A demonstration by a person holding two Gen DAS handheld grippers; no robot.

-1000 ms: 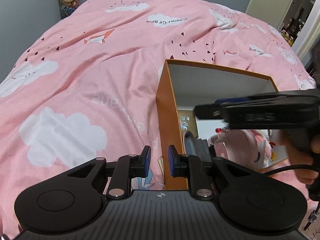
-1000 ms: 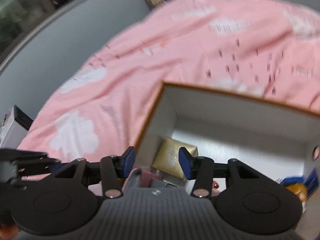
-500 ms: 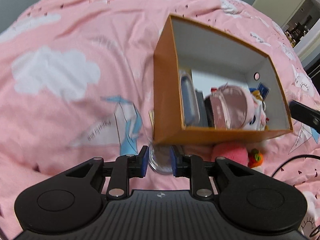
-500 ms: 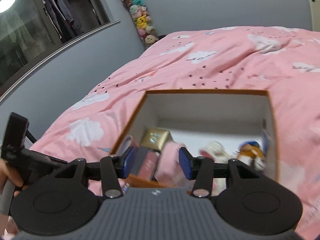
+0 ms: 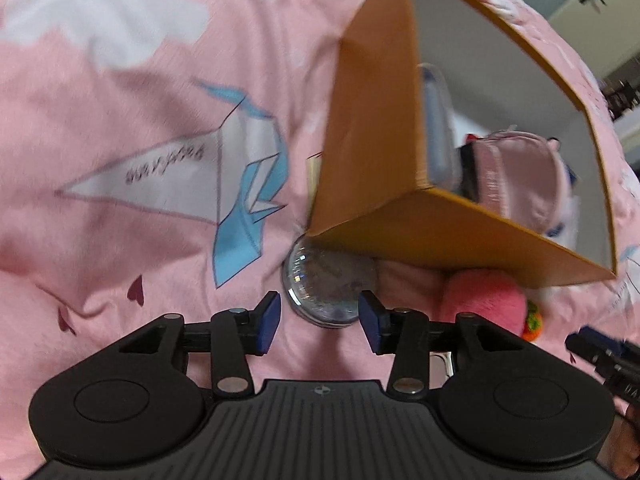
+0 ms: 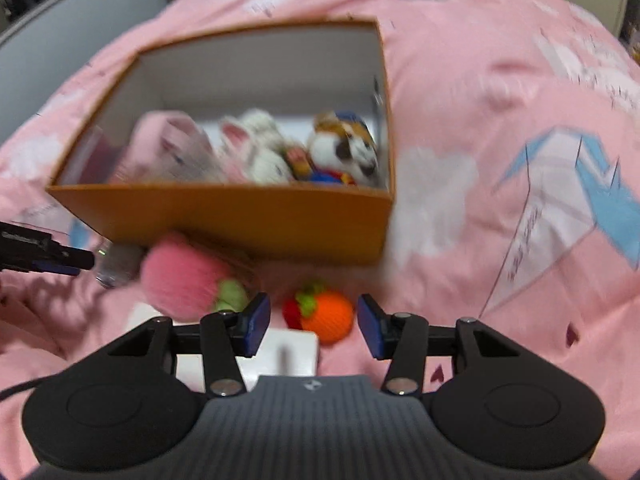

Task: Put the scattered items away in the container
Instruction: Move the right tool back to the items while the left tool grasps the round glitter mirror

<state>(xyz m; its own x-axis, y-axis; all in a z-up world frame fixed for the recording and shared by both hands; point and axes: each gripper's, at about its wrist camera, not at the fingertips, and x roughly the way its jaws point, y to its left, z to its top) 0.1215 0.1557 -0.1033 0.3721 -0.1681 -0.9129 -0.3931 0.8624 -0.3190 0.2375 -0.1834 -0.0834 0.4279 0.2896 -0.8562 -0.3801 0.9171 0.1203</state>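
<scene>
Left gripper (image 5: 319,318), jaws opening, empty, faces the clear disc (image 5: 326,284): likely hard, slippery (grip its rim); right gripper (image 6: 313,326) gapes empty.

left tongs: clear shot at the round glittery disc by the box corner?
Probably yes. The left tongs are opening right over the clear glittery disc, nothing between them yet. Only catch: the orange box corner overhangs the disc's far edge.

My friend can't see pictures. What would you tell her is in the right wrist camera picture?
The right tongs hang open above a small orange knitted fruit on a pink bedspread. Behind it, an orange box holds plush toys; a fuzzy pink toy lies just outside.
</scene>
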